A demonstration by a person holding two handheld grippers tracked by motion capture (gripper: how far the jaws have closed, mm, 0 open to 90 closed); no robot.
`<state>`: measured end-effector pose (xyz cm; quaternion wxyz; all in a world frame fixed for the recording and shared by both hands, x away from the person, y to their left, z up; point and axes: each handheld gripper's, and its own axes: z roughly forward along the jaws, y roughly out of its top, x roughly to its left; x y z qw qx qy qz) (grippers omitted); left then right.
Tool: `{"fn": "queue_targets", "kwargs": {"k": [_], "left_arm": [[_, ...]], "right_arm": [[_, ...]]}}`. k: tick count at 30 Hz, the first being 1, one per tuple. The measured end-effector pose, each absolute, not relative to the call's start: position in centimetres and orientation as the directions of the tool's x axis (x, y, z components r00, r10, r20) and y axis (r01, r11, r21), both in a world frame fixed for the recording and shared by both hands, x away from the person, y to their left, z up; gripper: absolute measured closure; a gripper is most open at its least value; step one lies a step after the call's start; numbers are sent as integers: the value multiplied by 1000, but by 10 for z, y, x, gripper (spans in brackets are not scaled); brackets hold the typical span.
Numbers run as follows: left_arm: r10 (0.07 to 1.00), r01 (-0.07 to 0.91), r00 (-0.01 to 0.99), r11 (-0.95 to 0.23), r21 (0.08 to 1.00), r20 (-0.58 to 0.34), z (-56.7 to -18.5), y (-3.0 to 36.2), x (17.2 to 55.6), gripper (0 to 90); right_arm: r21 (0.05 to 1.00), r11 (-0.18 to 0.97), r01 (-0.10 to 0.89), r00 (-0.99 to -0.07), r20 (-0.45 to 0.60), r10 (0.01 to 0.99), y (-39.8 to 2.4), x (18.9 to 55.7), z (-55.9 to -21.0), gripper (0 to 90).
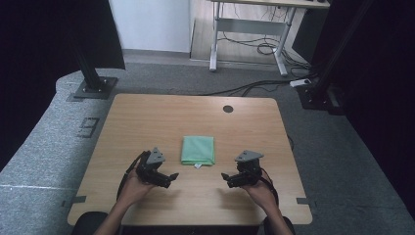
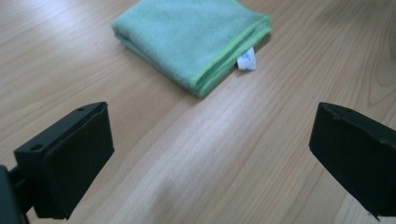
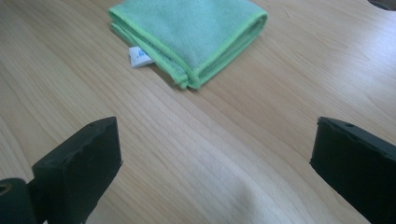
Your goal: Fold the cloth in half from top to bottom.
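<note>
A folded green cloth (image 1: 198, 150) with a small white tag lies flat near the middle of the wooden table (image 1: 147, 117). My left gripper (image 1: 172, 179) hovers a short way to the cloth's near left, jaws wide apart with nothing between them. To the near right of the cloth, my right gripper (image 1: 225, 179) is likewise open and empty. In the left gripper view the cloth (image 2: 191, 39) lies ahead beyond the jaws, its tag (image 2: 246, 60) at the right corner. The right gripper view has the cloth (image 3: 187, 35) ahead with the tag (image 3: 139, 57) at its left.
A round dark cable hole (image 1: 228, 108) sits near the table's far edge. Black frame posts (image 1: 90, 68) stand on the carpet at the far left and far right. A white desk frame (image 1: 249, 34) with cables stands beyond the table.
</note>
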<state>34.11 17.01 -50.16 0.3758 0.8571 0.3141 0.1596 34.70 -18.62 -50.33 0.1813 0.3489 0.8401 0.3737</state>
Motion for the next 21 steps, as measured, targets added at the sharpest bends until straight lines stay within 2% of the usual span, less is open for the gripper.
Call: {"fn": "queue_targets", "kwargs": {"k": [14,21], "left_arm": [[708,494,706,-469,732,-22,-537,197,325,0],[713,512,701,-490,706,-14,-547,196,325,0]], "right_arm": [[737,445,508,-650,-10,760,-212,333,-526,6],[717,457,527,-639,-20,769,-216,333,-543,7]]}}
